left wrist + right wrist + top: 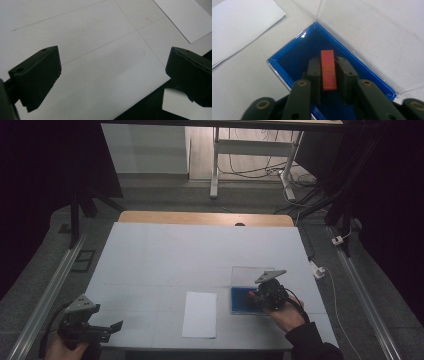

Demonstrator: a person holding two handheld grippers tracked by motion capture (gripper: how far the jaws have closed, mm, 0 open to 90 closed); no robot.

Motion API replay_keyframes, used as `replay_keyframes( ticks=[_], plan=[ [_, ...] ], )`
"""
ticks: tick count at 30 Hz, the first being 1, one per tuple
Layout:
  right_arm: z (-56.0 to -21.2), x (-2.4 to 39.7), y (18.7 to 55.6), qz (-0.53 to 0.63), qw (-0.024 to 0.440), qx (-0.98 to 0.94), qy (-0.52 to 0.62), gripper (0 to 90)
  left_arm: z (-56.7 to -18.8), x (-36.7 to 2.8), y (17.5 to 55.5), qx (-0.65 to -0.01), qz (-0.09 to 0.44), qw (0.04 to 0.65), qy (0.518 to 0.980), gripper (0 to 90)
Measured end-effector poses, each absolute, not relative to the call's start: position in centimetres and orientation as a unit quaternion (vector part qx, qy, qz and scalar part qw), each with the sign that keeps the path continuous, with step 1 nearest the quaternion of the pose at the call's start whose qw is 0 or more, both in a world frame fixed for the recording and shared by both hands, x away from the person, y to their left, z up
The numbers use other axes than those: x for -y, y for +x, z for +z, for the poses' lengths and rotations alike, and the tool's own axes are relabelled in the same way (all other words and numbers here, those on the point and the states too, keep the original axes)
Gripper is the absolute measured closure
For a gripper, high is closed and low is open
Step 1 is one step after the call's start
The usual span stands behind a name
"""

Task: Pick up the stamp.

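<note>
My right gripper (328, 75) clamps one red tile (328, 70) over one blue tray (287, 56), its near end hidden; my left gripper (112, 77) gapes empty beside one paper sheet (185, 18).

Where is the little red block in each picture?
High view: the red block is a small red spot at right of centre, at the right gripper, over the blue tray.
Left gripper view: no red block here, just the table and the white paper.
Right gripper view: the block stands at the centre, pinched between the black jaws, above the tray.
Shared landmark: the white paper.
</note>
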State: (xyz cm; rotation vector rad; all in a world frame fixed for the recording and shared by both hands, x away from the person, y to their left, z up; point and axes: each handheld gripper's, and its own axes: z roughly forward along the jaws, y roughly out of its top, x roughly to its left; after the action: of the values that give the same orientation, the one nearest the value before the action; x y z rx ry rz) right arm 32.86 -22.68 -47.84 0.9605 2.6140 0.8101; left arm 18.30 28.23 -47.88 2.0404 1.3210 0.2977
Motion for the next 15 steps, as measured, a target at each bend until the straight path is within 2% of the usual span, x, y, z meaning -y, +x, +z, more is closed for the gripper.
replay_keyframes(
  ticks=[15],
  plan=[
    [-47.66, 22.79, 32.85, 0.284, 0.114, -0.891, 0.336, 79.1, -47.87, -28.21, 18.29, -0.507, 0.115, 0.338, 0.784, 0.7]
  ],
)
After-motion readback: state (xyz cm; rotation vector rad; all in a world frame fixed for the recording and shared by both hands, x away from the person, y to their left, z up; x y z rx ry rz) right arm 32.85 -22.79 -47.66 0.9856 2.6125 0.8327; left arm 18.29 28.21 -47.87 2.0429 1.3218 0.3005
